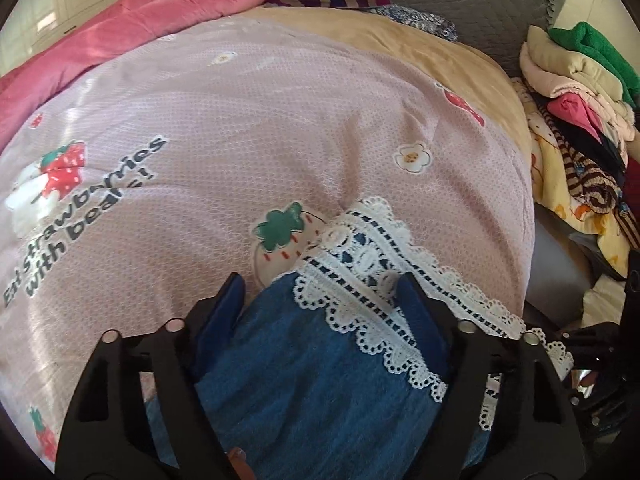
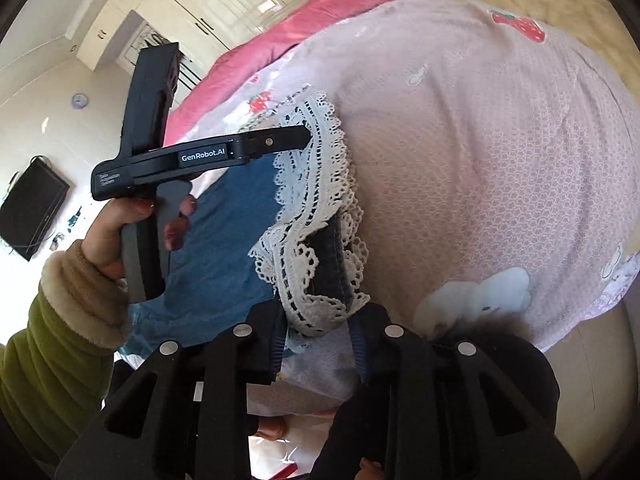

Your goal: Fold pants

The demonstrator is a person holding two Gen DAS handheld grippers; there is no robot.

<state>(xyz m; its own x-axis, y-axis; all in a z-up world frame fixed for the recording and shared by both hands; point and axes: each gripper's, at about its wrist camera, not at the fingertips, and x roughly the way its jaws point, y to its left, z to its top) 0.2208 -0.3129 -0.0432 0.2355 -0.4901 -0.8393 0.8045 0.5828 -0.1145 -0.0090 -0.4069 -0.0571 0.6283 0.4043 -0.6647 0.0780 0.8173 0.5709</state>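
Blue denim pants [image 1: 304, 364] with white lace cuffs [image 1: 372, 264] lie at the near edge of a bed under a pink strawberry quilt [image 1: 248, 128]. My left gripper [image 1: 324, 300] is open, its blue pads on either side of one leg's denim and lace hem. In the right wrist view the left gripper [image 2: 308, 136] reaches over the far lace cuff [image 2: 320, 144], held by a hand in a green sleeve. My right gripper [image 2: 318, 332] is open around the near lace cuff [image 2: 316, 264], whose lace lies between the pads. The denim [image 2: 224, 240] spreads to the left.
A pink blanket [image 1: 132, 16] lies along the bed's far side. A grey cushion [image 1: 472, 4] is at the back. A pile of mixed clothes [image 1: 580, 128] sits to the right of the bed. White wardrobes [image 2: 208, 4] and a dark screen [image 2: 32, 208] stand beyond the bed.
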